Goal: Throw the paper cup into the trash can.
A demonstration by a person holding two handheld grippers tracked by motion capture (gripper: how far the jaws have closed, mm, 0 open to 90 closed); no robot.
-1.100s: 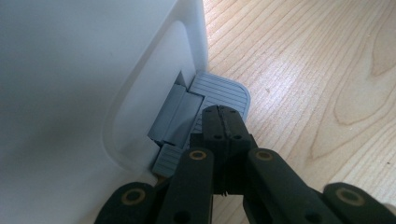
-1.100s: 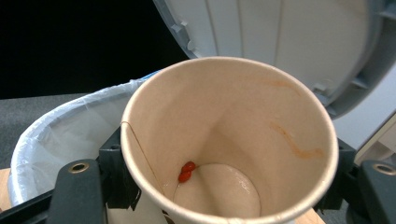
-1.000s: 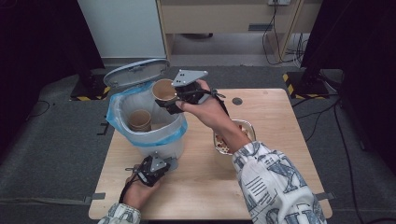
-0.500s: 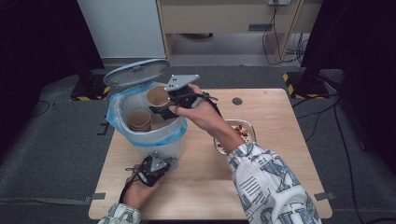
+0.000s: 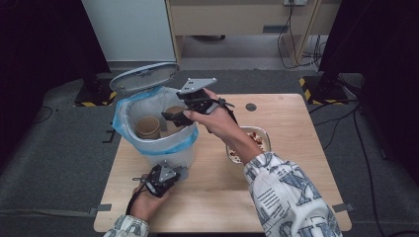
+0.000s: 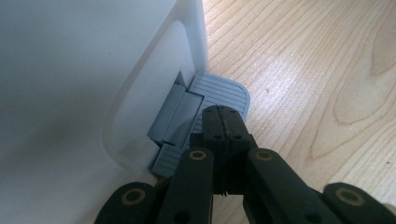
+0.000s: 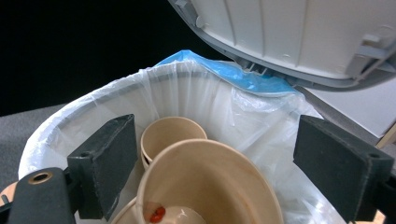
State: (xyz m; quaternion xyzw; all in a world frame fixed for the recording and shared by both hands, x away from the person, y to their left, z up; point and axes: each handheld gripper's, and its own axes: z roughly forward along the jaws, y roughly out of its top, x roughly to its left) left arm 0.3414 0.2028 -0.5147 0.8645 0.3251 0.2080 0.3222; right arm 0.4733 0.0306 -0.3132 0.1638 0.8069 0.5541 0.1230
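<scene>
A white pedal bin (image 5: pixel 163 145) with a blue-rimmed liner stands on the table's left side, its grey lid (image 5: pixel 143 76) raised. Two brown paper cups lie inside: one (image 5: pixel 148 126) at the left, another (image 5: pixel 174 114) under my right gripper (image 5: pixel 173 116). In the right gripper view that gripper (image 7: pixel 224 163) is open, its pads (image 7: pixel 109 163) wide apart over the larger cup (image 7: pixel 210 186), which has a red scrap in it. The smaller cup (image 7: pixel 170 133) lies behind. My left gripper (image 5: pixel 168 175) is shut, its tips (image 6: pixel 224 123) resting on the grey pedal (image 6: pixel 222 91) at the bin's base (image 6: pixel 70 93).
A clear bowl of food (image 5: pixel 254 140) sits on the wooden table (image 5: pixel 296 187) just right of the bin, under the right forearm. The lid's underside (image 7: pixel 303 32) hangs over the bin's far rim. Dark floor surrounds the table.
The right gripper carried the cup lower over the bin and opened. The cup now lies inside the bin. The left gripper has stayed on the pedal.
</scene>
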